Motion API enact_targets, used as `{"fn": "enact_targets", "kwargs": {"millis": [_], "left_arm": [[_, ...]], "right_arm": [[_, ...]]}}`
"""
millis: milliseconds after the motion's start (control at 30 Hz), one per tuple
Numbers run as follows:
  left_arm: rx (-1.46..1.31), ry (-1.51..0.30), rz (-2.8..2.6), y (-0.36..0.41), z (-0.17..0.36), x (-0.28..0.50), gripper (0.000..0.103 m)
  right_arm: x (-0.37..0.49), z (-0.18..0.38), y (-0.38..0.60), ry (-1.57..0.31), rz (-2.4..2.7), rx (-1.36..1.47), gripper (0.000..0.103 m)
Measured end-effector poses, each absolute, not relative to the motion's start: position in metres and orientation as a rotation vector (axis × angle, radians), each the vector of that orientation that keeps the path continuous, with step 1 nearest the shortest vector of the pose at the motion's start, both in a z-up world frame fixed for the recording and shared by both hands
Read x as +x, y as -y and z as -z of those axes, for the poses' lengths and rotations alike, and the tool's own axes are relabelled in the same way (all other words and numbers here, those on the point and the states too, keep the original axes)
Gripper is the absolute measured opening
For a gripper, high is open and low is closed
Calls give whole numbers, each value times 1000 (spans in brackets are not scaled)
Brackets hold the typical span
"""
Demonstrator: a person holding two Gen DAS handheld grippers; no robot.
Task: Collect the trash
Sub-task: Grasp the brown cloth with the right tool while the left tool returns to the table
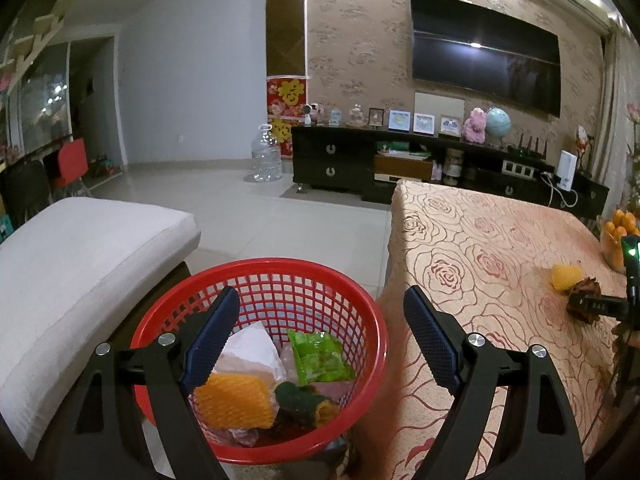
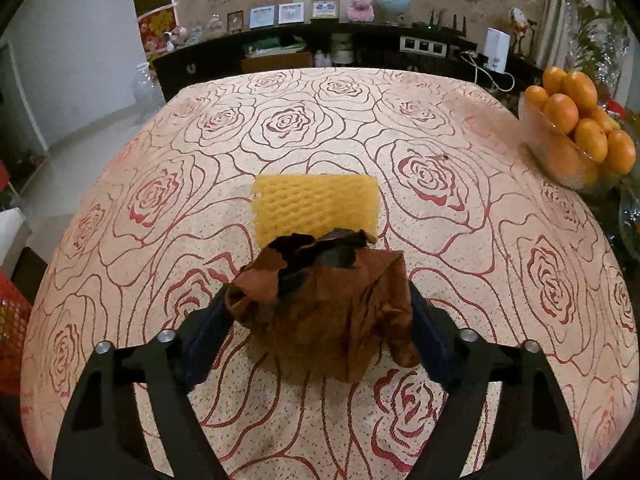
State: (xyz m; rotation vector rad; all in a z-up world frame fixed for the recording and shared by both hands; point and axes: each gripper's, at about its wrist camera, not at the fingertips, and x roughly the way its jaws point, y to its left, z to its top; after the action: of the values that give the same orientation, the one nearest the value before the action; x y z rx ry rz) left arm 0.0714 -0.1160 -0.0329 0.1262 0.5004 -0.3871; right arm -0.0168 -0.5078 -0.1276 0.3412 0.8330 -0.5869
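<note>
Right gripper [image 2: 320, 332]: jaws set close round crumpled brown paper bag [image 2: 332, 312] on rose-print tablecloth [image 2: 160, 200]; firm grip not certain.
Left gripper [image 1: 320, 344]: wide open, empty, over red plastic mesh basket [image 1: 360, 300] w/ trash.
Risk: soft bag slips or tears if pinched lightly.
Nearby: yellow foam net sleeve [image 2: 316, 204] just behind bag; glass bowl of oranges [image 2: 576, 128] well apart, not in the way.

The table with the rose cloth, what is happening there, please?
A person is clearing trash with two handheld grippers. The right gripper has its fingers on both sides of a crumpled brown paper bag on the table. A yellow foam net lies behind it. The left gripper is open above the red basket.
</note>
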Motion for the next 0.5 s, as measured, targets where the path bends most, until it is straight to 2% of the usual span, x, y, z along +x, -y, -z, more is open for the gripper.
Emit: {"fn": "enact_targets", "kwargs": {"millis": [167, 500], "left_arm": [[136, -495, 391, 118, 35, 68, 81], [136, -501, 422, 128, 31, 64, 81]], "right_arm": [[-24, 123, 502, -825, 570, 333, 68], [-73, 91, 498, -713, 598, 365, 67]]}}
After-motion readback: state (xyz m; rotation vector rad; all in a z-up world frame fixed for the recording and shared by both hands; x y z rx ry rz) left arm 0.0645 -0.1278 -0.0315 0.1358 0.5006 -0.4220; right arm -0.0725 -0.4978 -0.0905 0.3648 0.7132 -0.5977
